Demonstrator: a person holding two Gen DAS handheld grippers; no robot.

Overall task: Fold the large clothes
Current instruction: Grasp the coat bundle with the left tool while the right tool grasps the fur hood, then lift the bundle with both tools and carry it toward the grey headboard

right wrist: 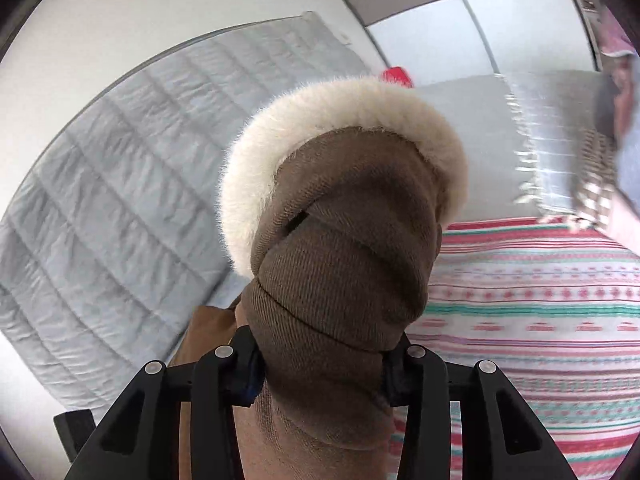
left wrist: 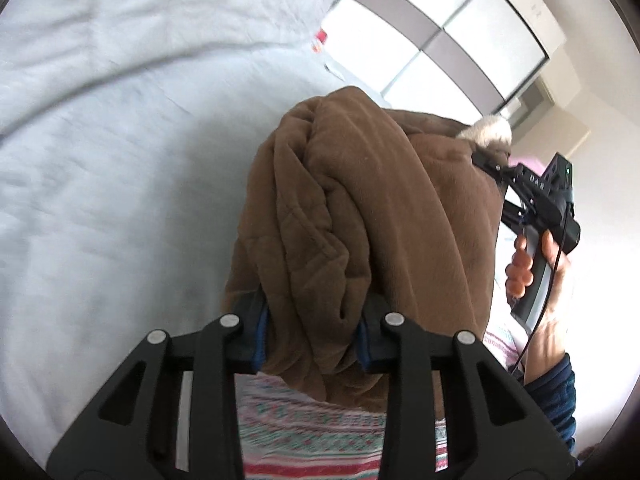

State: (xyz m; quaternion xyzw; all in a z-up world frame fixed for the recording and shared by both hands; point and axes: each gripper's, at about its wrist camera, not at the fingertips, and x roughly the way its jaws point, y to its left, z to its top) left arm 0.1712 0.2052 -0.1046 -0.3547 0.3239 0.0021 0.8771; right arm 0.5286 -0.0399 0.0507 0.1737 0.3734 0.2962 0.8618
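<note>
A large brown coat (left wrist: 360, 208) with a cream fur trim (left wrist: 488, 130) hangs bunched in the air. My left gripper (left wrist: 312, 340) is shut on a thick bundle of its brown fabric, above the pale grey bed sheet (left wrist: 100, 180). My right gripper (right wrist: 322, 368) is shut on another bunch of the coat (right wrist: 340, 264), with the fur trim (right wrist: 340, 100) curling over the top. The right gripper also shows in the left wrist view (left wrist: 486, 162), clamped at the coat's furry edge, held by a hand (left wrist: 536, 264).
A patterned striped garment worn by the person (right wrist: 532, 312) is close behind the coat. A grey quilted mattress (right wrist: 120, 168) leans on the wall. A red object (right wrist: 396, 76) sits at the bed's far side. Wardrobe doors (left wrist: 440, 28) stand behind.
</note>
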